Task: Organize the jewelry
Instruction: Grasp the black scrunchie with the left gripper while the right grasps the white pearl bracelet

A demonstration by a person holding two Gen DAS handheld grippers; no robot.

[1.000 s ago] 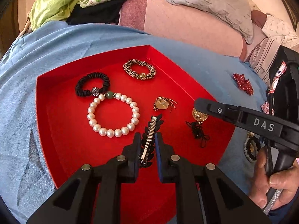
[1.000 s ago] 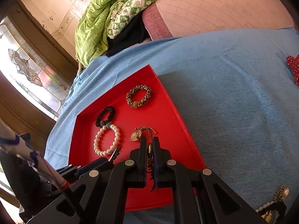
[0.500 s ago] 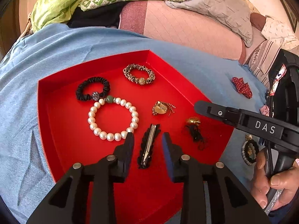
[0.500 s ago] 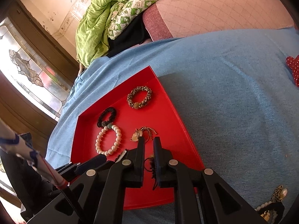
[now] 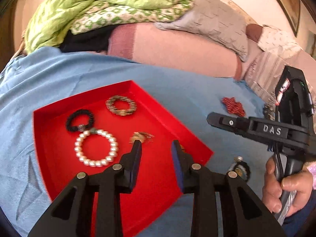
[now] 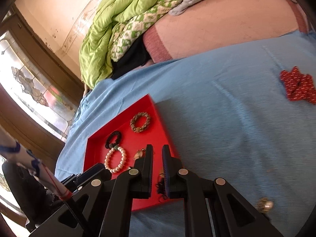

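Observation:
A red tray (image 5: 59,158) (image 6: 94,148) lies on a blue cloth (image 5: 177,90). It holds a pearl bracelet (image 5: 78,150) (image 6: 107,161), a black scrunchie (image 5: 69,122) (image 6: 118,135), a leopard scrunchie (image 5: 110,106) (image 6: 134,126) and a gold brooch (image 5: 138,136) (image 6: 138,155). My left gripper (image 5: 156,142) hovers open above the tray's near part, with nothing between its fingers. My right gripper (image 6: 157,147) (image 5: 212,119) hangs over the tray's right edge, jaws nearly together, gripping nothing. A black tassel earring (image 6: 160,185) lies on the tray below it.
On the cloth right of the tray lie a red dotted bow (image 5: 233,106) (image 6: 298,86) and a small beaded piece (image 5: 240,167) (image 6: 264,204). Green and grey bedding (image 5: 98,6) is piled behind. A hand (image 5: 276,185) holds the right gripper's handle.
The left jaws opened and let a black leaf hair clip down onto the tray. The right jaws let the tassel earring go. Both grippers then rose and drew back.

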